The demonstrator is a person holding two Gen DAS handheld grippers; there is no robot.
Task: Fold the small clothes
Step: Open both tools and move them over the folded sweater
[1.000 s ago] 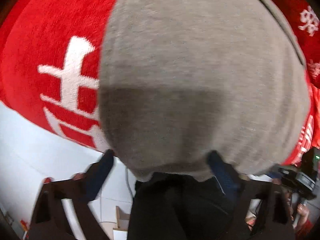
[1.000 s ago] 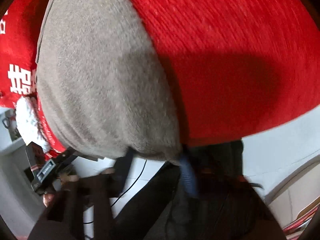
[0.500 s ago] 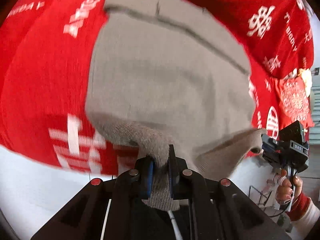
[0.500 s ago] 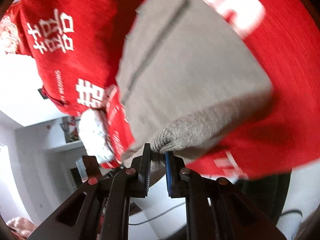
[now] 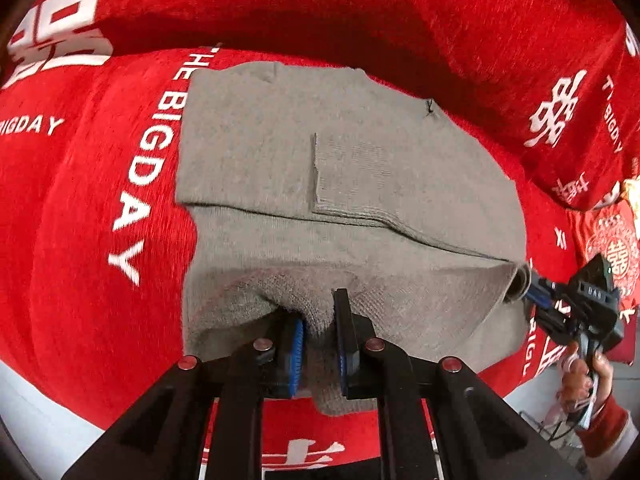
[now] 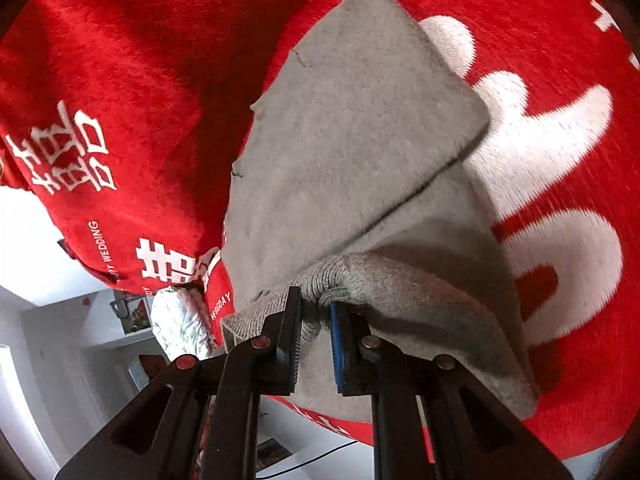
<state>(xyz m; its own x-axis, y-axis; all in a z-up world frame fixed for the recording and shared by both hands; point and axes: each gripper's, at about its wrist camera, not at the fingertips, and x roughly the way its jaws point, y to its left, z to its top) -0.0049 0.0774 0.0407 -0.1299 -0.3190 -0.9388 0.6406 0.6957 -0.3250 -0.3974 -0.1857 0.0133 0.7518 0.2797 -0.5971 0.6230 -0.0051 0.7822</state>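
The grey knitted garment lies on the red cover with white letters, one part already folded over. The left gripper pinches the near hem; its jaws have just been opening slightly, cloth between them. The right gripper grips the other near corner. Only the left view shows a hand holding that gripper; only the right view shows a white pillow.

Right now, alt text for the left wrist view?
The left gripper pinches the near edge of a grey knit garment lying partly folded on a red cover with white lettering. At right, the right gripper holds the garment's other near corner.
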